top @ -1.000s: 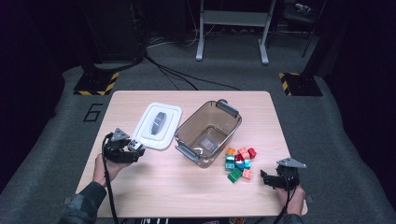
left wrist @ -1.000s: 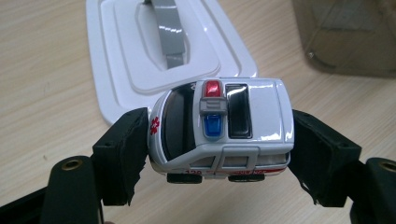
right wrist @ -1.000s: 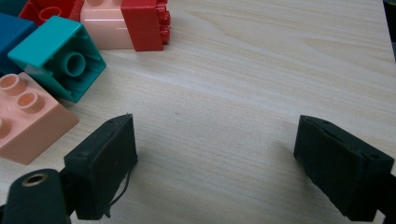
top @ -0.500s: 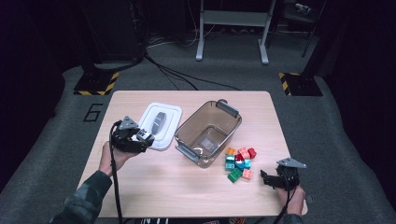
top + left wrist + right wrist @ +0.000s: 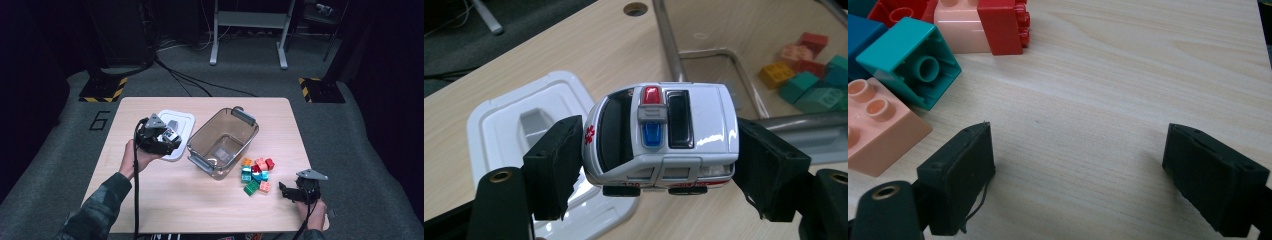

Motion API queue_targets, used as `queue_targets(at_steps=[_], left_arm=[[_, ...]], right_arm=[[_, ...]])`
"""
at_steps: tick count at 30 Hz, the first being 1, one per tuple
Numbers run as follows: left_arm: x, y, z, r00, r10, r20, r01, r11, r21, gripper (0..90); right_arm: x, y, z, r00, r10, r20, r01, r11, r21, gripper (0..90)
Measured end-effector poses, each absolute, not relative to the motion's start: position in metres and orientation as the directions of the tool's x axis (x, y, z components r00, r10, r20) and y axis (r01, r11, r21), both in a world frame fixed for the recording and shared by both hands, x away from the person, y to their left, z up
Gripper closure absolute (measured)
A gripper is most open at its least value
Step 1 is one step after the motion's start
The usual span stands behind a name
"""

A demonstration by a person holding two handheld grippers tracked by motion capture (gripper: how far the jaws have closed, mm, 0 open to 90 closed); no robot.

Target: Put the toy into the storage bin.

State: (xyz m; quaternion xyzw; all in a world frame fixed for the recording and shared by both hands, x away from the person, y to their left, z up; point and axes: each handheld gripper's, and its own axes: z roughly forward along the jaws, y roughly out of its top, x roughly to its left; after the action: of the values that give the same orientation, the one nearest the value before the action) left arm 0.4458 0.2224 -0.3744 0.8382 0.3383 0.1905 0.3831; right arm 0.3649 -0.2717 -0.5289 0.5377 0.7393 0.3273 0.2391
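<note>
My left gripper (image 5: 161, 137) hangs above the white lid (image 5: 183, 121) and is shut on a white toy ambulance (image 5: 659, 135). Its pads (image 5: 556, 160) press on the ambulance's front and rear. The car has a red and blue light bar, and the gripper holds it clear of the table. To its right stands a clear plastic bin (image 5: 222, 142) with grey handles, nothing inside. My right gripper (image 5: 289, 192) rests low at the table's near right corner, open, with bare wood between its pads (image 5: 958, 175). It sits just right of a pile of coloured bricks (image 5: 256, 172).
In the right gripper view, a teal brick (image 5: 913, 62), a pink brick (image 5: 873, 125) and a red brick (image 5: 1008, 25) lie close to the left jaw. The wooden table (image 5: 170, 195) has its right edge near the right hand. Cables trail from both grippers.
My left gripper has risen and moved right with the toy ambulance, from the table's left side to above the white lid. The right gripper has stayed still.
</note>
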Motion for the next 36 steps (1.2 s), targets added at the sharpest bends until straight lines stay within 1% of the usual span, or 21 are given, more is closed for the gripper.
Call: queue_targets(at_steps=[10,15,26,35,36], left_arm=[[0.455,0.183,-0.377,0.753,0.657,0.050,0.402,-0.518,0.755,25.5],[0.457,0.173,-0.379,0.766,0.641,0.056,0.393,-0.535,0.748,25.5],[0.459,0.159,-0.387,0.783,0.621,0.047,0.399,-0.558,0.727,25.5],[0.462,0.152,-0.392,0.792,0.608,0.055,0.395,-0.579,0.713,25.5],[0.462,0.151,-0.392,0.788,0.612,0.072,0.388,-0.584,0.713,25.4]], right_arm=[[0.365,-0.272,-0.529,-0.307,0.952,0.000,0.639,0.206,0.741,12.3],[0.365,-0.272,-0.529,-0.311,0.950,-0.003,0.637,0.211,0.742,12.4],[0.365,-0.272,-0.529,-0.310,0.951,-0.002,0.638,0.209,0.741,12.5],[0.365,-0.272,-0.529,-0.310,0.951,-0.001,0.638,0.209,0.741,12.5],[0.365,-0.272,-0.529,-0.308,0.951,0.001,0.640,0.206,0.740,12.6]])
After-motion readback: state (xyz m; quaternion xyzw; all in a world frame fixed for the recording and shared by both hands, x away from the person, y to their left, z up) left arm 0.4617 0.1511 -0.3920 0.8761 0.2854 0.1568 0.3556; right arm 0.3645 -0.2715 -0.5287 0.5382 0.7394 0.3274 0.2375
